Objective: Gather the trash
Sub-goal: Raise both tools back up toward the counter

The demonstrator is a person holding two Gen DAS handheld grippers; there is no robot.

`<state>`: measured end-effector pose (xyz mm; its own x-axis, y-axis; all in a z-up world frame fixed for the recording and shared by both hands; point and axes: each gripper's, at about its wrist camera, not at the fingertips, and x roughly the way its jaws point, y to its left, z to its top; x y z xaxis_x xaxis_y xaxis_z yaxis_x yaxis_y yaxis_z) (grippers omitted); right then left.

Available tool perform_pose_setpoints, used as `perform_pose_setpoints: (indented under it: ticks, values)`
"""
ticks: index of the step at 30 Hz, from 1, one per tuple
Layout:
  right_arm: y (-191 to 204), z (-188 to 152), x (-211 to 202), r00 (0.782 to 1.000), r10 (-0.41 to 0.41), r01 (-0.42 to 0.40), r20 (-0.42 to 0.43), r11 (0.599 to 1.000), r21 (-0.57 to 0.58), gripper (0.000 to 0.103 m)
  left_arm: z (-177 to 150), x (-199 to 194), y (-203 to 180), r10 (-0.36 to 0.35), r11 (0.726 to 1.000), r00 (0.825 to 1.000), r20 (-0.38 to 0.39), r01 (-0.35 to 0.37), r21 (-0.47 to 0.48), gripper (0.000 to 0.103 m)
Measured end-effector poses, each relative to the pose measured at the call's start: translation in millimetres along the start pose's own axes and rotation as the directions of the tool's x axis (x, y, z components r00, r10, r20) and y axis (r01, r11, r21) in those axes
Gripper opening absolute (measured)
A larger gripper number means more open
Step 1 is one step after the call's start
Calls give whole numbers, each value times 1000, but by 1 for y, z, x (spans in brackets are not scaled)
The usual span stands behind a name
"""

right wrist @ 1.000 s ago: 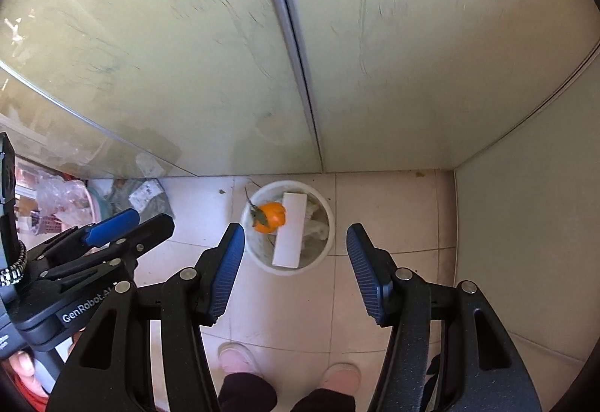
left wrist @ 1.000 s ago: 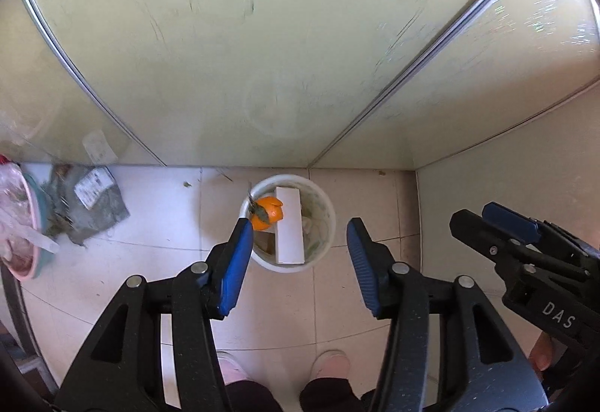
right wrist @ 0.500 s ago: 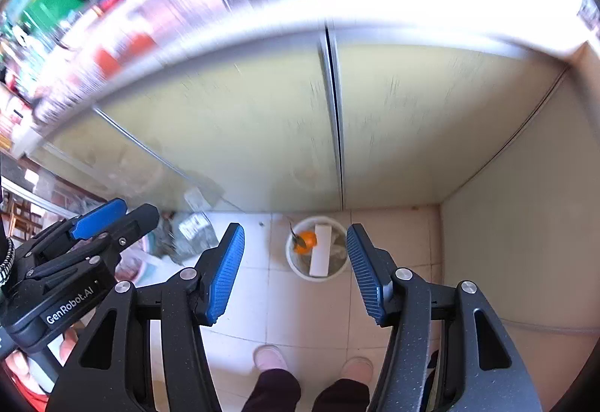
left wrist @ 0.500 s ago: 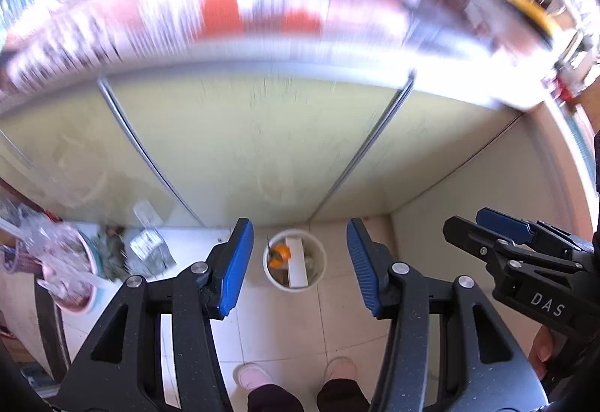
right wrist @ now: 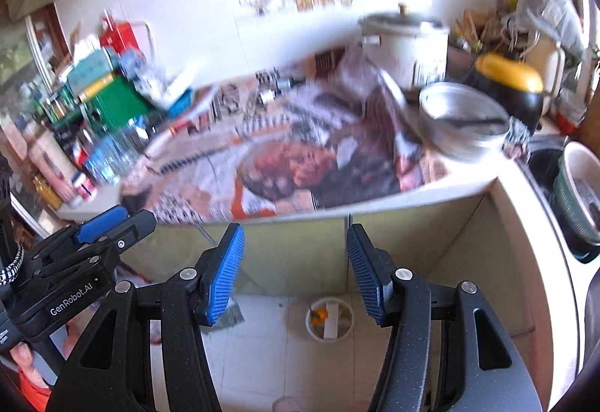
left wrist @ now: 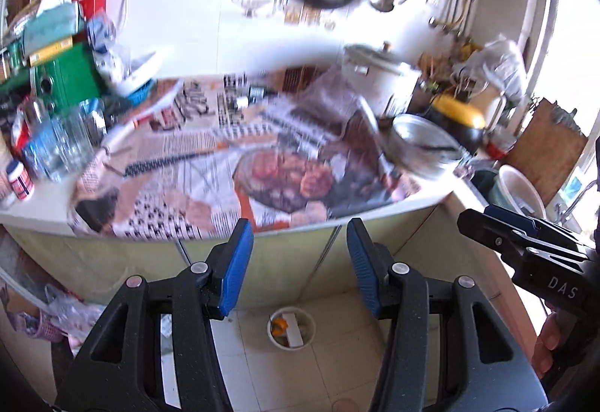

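- A cluttered kitchen bench (left wrist: 210,168) spreads above pale cabinet doors (right wrist: 300,254).
- Below the bench, a white bin (left wrist: 291,331) holds an orange peel (left wrist: 279,325) and a white box (left wrist: 294,329).
- My left gripper (left wrist: 298,262) and right gripper (right wrist: 296,269) gape wide, holding nothing.

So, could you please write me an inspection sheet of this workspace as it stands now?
Surface: counter covered with newspaper.
Job's things: white bin on the floor, holding an orange scrap and a white box.
Clutter: steel bowl, rice cooker, green box, glasses.
Grippers: left claw open, empty; right claw open, empty.
Cables: nothing seen.
Surroundings: pans hang on the wall; cabinet doors below.
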<state>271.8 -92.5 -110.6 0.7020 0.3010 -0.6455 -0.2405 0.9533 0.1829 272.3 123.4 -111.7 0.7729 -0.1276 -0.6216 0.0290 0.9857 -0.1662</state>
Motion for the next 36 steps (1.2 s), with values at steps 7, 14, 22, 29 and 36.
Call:
perform_pose_setpoints:
  ticks: [7,14,22,29,36]
  values:
    - [29,30,-57,982,-7,10,188,1000,-18,56,37,-73,1,2,999,988,153,-9,46,67]
    - [29,56,-61,965,8,0,262,1000,-30,60,69,-71,4,29,998,978,206,-39,45,79]
    - [-4,104,-29,957,64,-45,283,996,-74,60,114,-19,-6,91,995,970,225,-98,22,79]
    - [-42,165,9,958,125,-89,257,985,-145,60,165,39,-24,177,984,958,225,-178,-16,79]
    - [-64,197,51,964,169,-128,204,971,-200,60,190,95,-29,241,971,953,183,-237,-46,80]
